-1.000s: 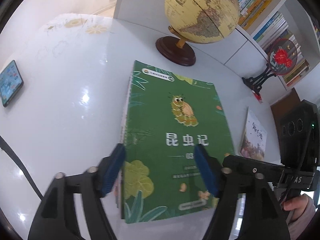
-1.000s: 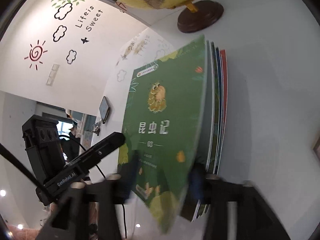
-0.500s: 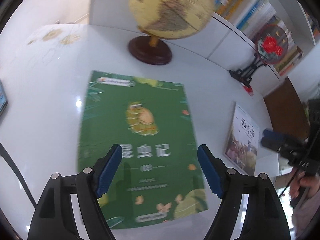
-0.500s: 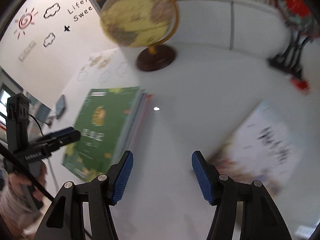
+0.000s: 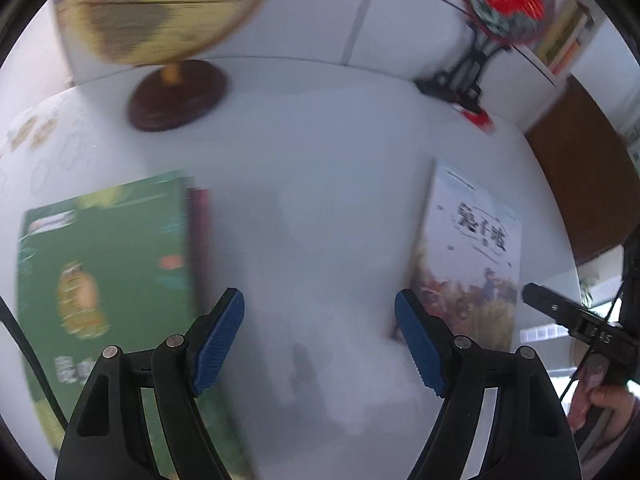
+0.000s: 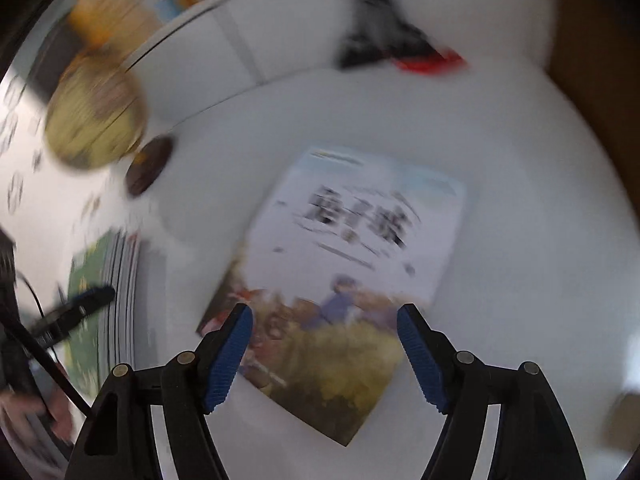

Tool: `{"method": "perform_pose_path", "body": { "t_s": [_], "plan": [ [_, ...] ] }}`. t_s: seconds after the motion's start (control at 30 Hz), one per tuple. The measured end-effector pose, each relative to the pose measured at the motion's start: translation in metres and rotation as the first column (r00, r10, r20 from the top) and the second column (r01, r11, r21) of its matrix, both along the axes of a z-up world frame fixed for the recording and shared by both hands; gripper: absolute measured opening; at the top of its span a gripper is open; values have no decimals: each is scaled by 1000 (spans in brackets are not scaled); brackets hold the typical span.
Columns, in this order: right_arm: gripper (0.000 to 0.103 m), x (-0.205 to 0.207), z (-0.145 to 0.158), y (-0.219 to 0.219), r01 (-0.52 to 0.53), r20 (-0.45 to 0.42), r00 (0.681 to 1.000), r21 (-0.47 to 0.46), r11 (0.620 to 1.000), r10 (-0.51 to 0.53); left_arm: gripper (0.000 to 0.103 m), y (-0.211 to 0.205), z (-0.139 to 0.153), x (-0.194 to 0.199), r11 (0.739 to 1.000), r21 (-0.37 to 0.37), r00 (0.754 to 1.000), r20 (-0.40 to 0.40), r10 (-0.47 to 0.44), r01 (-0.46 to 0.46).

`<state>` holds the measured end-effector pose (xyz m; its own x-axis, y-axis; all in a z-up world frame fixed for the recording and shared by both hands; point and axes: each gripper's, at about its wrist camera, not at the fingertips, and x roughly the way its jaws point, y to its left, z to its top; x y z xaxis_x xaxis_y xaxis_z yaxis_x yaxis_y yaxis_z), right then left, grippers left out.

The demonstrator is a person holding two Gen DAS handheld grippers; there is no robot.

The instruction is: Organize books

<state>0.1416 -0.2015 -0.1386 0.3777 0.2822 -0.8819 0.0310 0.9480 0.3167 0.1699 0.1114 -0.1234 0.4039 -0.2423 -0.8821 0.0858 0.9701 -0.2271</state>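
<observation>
White tabletop [image 5: 320, 152] carries the work. A green book [image 5: 104, 264] tops a stack of books at the left, with no tool on it. A pale-covered book [image 6: 352, 256] lies flat and alone, well apart to the right, askew to the stack. The right gripper [image 6: 324, 356] hovers above its near edge; its jaws have just been opening and stand apart, nothing between the pads. The left gripper [image 5: 320, 344] hangs over bare table between the two, jaws apart and empty. Judgement: the fetch of the lone book is in hand. Next move calls for lowering onto an edge, closing on it, then squaring it with the stack.
</observation>
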Motion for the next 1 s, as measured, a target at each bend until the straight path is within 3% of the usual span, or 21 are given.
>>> {"method": "perform_pose_path", "body": {
  "t_s": [0.13, 0.3, 0.43, 0.57, 0.63, 0.77, 0.83, 1.0],
  "plan": [
    [73, -6, -16, -18, 106, -21, 994, 52, 993, -105, 76, -29, -10, 12, 997, 59, 999, -24, -47, 48],
    [74, -1, -31, -19, 95, -47, 995, 62, 994, -93, 76, -50, -26, 24, 994, 87, 996, -65, -66, 71],
    [77, 5, -33, -18, 73, -18, 997, 69, 995, -72, 76, -55, -37, 27, 995, 85, 995, -83, -53, 60],
    [84, 10, -34, -16, 68, -22, 998, 136, 988, -66, 79, -56, -48, 31, 995, 86, 994, -98, -38, 46],
    [89, 10, -35, -15, 74, -25, 997, 154, 985, -71, 84, -59, -49, 31, 995, 71, 994, -97, -57, 64],
    [98, 10, -35, -8, 58, -11, 998, 165, 985, -57, 86, -71, -48, 22, 984, -48, 980, -96, -174, 170],
    [100, 10, -36, -4, 46, -2, 999, 173, 984, -46, 87, -79, -48, 15, 974, -49, 970, -95, -224, 220],
    [101, 6, -39, -8, 37, 2, 999, 261, 965, -39, 88, -84, -48, 4, 973, -26, 969, -91, -229, 228]
  ]
}}
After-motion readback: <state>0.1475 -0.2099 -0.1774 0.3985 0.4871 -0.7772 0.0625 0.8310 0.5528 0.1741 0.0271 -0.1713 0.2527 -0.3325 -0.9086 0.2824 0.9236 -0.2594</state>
